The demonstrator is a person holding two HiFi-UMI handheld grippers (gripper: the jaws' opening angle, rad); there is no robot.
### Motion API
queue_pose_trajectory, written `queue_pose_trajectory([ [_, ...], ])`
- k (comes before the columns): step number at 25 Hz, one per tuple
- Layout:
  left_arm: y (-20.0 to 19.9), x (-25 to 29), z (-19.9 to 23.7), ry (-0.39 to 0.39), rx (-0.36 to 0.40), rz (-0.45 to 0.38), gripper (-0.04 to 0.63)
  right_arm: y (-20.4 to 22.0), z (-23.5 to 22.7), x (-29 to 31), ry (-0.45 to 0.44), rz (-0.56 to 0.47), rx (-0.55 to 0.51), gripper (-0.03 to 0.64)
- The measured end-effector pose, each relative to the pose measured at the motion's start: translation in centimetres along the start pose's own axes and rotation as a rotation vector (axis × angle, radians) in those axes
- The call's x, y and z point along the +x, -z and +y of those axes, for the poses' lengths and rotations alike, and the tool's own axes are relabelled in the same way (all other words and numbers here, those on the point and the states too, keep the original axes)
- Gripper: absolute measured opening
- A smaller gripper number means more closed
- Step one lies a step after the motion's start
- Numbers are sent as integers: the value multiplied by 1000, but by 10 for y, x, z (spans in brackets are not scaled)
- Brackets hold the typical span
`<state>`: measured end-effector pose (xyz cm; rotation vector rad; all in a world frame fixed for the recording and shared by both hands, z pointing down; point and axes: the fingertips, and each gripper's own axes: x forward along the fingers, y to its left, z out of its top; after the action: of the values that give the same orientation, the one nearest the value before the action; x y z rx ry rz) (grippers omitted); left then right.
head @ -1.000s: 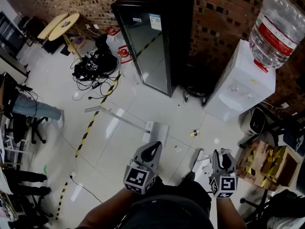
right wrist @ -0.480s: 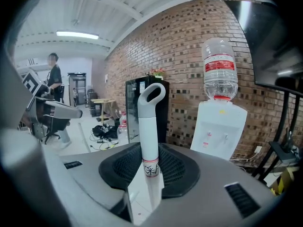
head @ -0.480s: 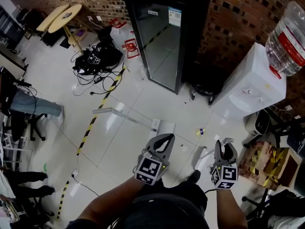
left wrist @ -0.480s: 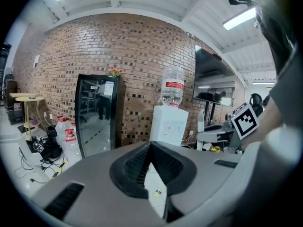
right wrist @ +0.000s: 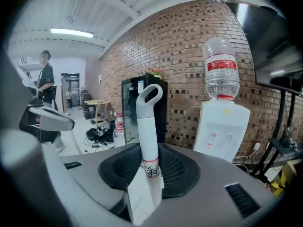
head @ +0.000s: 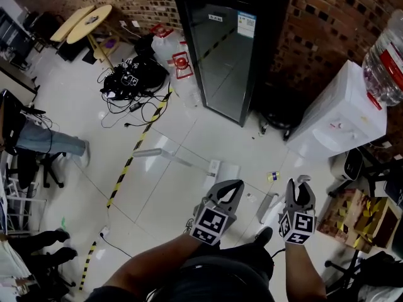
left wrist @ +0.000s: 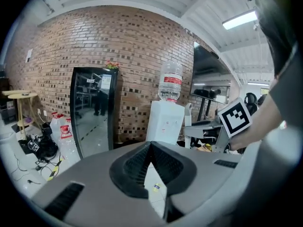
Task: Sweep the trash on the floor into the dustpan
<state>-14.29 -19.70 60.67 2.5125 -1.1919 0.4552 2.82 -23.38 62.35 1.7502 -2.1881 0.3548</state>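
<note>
A white long-handled dustpan (head: 217,167) lies flat on the pale tiled floor just ahead of my left gripper (head: 233,185). That gripper is shut with nothing in it (left wrist: 150,146). A small yellow and blue scrap of trash (head: 272,177) lies between the two grippers, and it shows through the left jaws as well (left wrist: 156,187). More tiny bits (head: 250,197) sit near it. My right gripper (head: 300,182) is shut on the white broom handle (right wrist: 147,126), which stands upright with a loop at its top. The broom's lower end (head: 267,207) shows white beside my shoe.
A black glass-door fridge (head: 236,49) and a white water dispenser (head: 340,121) stand against the brick wall ahead. A cable heap (head: 132,80), a yellow-black tape line (head: 134,148), an office chair (head: 38,165) and a cardboard box (head: 352,216) ring the floor.
Both grippers have shifted right and forward in the head view, closer to the dustpan and the yellow scrap. The fridge and dispenser now sit further right. Neither grip has changed.
</note>
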Motion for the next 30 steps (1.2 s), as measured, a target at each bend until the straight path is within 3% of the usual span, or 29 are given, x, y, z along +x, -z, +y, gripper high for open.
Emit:
queue_pose_trajectory([
  [14,3,-23,49,-12,-39,-22,11,-24,57,39,-22,-22,58,132],
  [30,4,-71,117,-105,-85,-40,11,-73,143,97,-91,-83,102,130],
])
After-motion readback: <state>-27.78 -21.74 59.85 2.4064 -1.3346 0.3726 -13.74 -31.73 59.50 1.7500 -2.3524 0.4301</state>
